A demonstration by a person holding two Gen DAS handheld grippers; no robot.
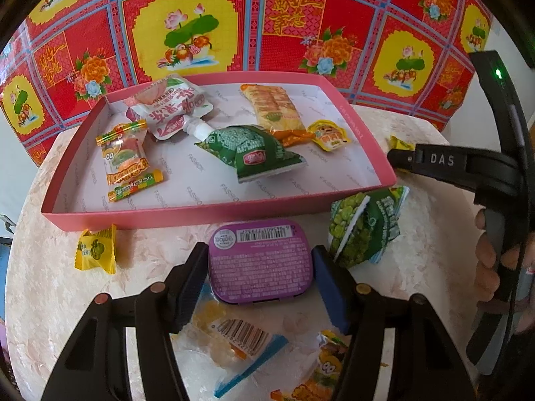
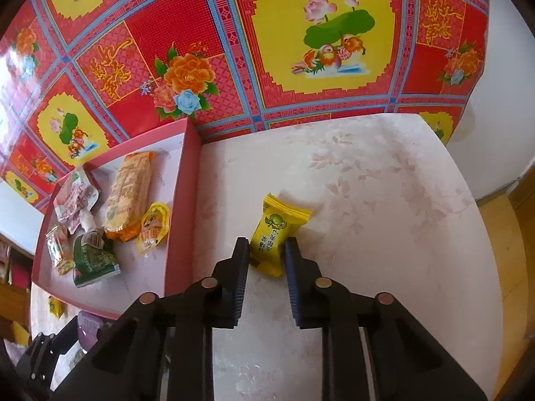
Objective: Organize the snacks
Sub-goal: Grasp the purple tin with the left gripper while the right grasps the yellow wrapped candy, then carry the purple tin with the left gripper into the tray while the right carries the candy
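Table [image 2: 384, 200] right of the pink tray [image 2: 187, 220] is bare and open, only the yellow candy [image 2: 272, 234] there. Tray's near right corner is free; snacks crowd its left and middle. Front strip is cluttered: purple tin [image 1: 259, 262], green pea bag [image 1: 364, 230], yellow packet [image 1: 97, 249].

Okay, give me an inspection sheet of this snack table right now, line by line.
Surface: pale floral table.
Job's things: pink tray holding six snacks; purple tin, green pea packet, yellow candy, second yellow candy outside it.
Clutter: nothing seen.
Grippers: left tool shut on the purple tin; right tool shut on the yellow candy.
Cables: nothing seen.
Surroundings: red patterned cloth.
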